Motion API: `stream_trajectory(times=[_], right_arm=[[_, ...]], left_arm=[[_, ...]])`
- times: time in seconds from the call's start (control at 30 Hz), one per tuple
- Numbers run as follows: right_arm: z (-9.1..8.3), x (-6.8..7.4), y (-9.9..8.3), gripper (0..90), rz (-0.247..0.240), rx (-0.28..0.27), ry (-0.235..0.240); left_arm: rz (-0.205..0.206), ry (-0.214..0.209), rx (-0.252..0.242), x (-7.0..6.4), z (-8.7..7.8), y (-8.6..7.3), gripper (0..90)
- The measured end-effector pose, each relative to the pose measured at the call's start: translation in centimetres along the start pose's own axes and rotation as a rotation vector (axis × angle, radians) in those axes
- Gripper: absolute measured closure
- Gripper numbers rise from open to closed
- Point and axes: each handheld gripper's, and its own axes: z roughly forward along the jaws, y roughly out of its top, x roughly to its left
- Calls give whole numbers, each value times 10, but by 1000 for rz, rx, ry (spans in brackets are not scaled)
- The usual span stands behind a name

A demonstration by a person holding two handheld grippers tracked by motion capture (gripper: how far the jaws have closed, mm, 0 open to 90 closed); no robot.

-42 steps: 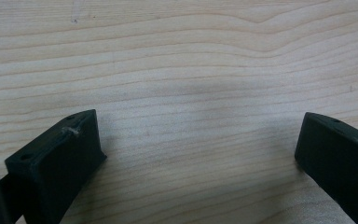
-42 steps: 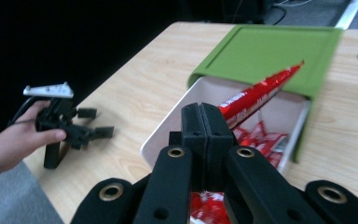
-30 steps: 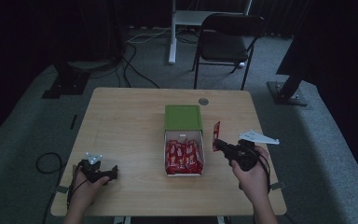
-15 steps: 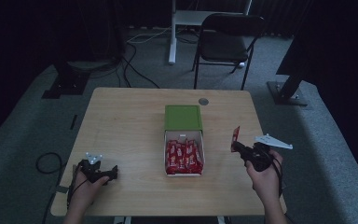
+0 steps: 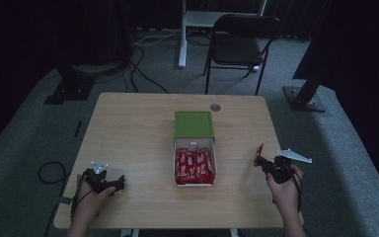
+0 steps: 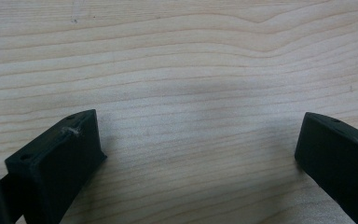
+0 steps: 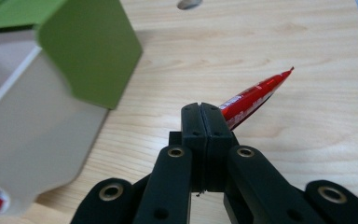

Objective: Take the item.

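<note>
I am carrying one red snack packet (image 7: 254, 96), pinched tight in my right gripper (image 5: 262, 161), out to the right of the box (image 5: 194, 154), and next I judge it needs setting on bare table (image 5: 128, 133), while my left gripper (image 6: 200, 154) is resting spread and empty.

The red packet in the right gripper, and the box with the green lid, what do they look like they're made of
The thin red packet pinched in the right gripper looks like glossy plastic or foil film: it shines, carries print and tapers to a flat sealed edge. The white box with the green lid looks like matte cardboard, with flat panels and crisp folded corners. The pale table shows wood grain, though it may be laminate.
</note>
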Motion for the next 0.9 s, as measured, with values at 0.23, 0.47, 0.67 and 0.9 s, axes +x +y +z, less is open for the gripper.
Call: stream_trajectory(times=[0.23, 0.47, 0.67, 0.9], right_arm=[[9, -16, -12, 897, 35, 34, -15], [16, -28, -26, 896, 64, 61, -17], [18, -37, -36, 895, 81, 84, -28], [21, -48, -44, 896, 94, 116, -45]], left_arm=[[2, 0, 2, 0, 0, 0, 10], [2, 0, 2, 0, 0, 0, 10], [2, 0, 2, 0, 0, 0, 10], [2, 0, 2, 0, 0, 0, 10]])
